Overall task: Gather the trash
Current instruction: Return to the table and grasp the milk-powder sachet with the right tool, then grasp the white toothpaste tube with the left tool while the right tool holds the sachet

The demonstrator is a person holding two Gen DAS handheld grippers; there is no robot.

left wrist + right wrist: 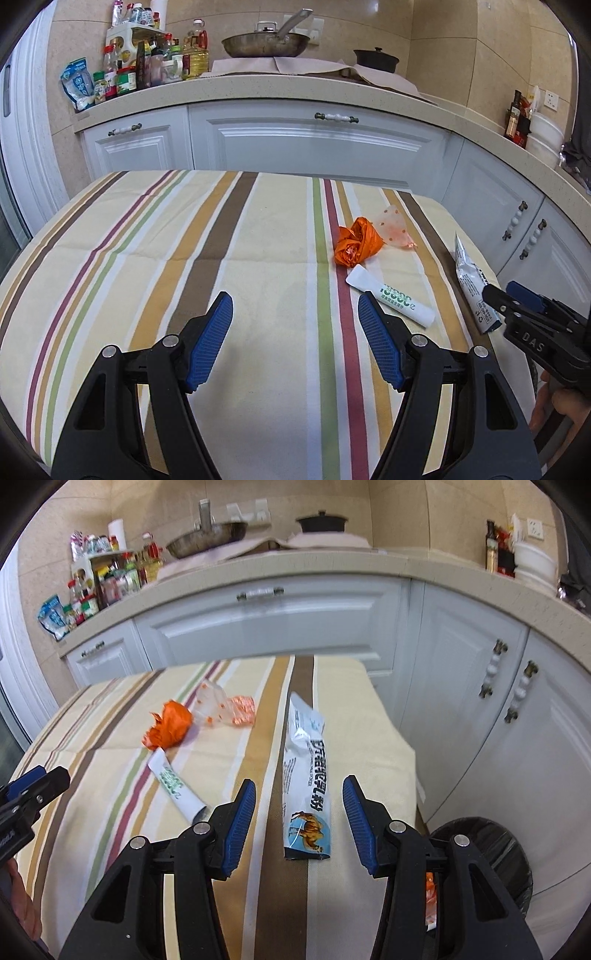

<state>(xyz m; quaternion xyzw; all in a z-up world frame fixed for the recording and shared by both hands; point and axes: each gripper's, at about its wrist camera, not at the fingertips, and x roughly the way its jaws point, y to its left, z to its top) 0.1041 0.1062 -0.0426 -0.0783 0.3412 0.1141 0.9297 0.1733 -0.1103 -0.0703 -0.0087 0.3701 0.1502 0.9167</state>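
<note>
Mostly undone: four wrappers litter the striped table [351,709] (bin [513,853] holds something orange). Both left gripper [295,314] and right gripper [299,797] gape empty.

The striped table [110,258] lies bare across its left and near parts; four scraps crowd the right: an orange wrapper [356,242], clear wrapper [395,229], white tube [391,301], long sachet [306,775]; cabinets [295,144] wall the far side; a bin [491,853] stands beside the right edge.

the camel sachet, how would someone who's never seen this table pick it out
On the striped tablecloth, look near the right edge, beside the black-lined bin. The milk powder sachet lies flat along the brown stripe, between the open right gripper fingers. It alone is long, white and blue, with a camel printed at its near end.
</note>
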